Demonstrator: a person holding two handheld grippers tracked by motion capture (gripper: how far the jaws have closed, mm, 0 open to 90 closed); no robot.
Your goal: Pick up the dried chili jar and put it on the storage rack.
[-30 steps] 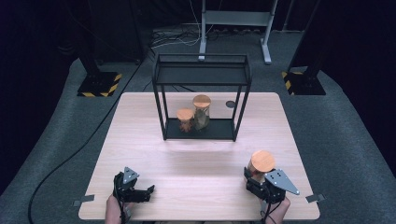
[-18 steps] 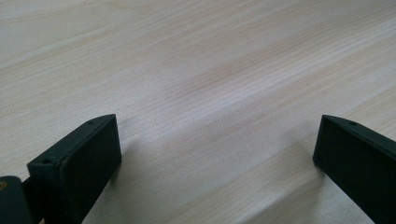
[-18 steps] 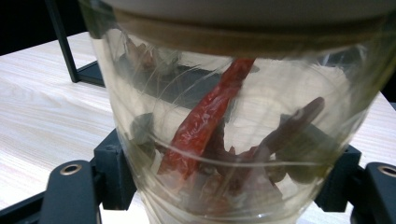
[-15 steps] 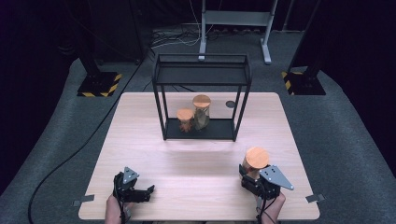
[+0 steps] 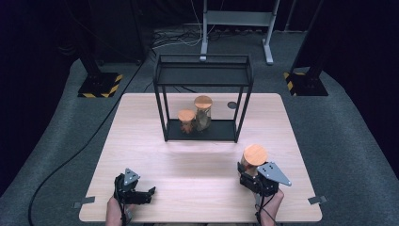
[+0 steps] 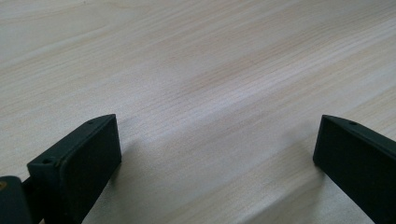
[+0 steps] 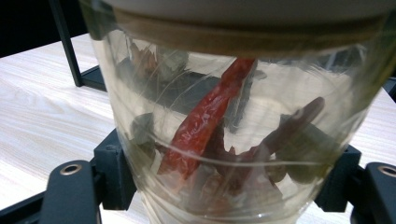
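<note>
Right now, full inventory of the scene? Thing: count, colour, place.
table: 1, light wood, centre of the high view
shelf frame: 1, black metal, far middle of the table
jars in the frame: 2, clear glass with wooden lids, side by side on its base
held jar: 1, clear glass, wooden lid, dried red chillies inside, near right of the table
dark disc: 1, on the table behind the frame
left gripper: 1, black, open, near left
right gripper: 1, black, shut on the held jar
</note>
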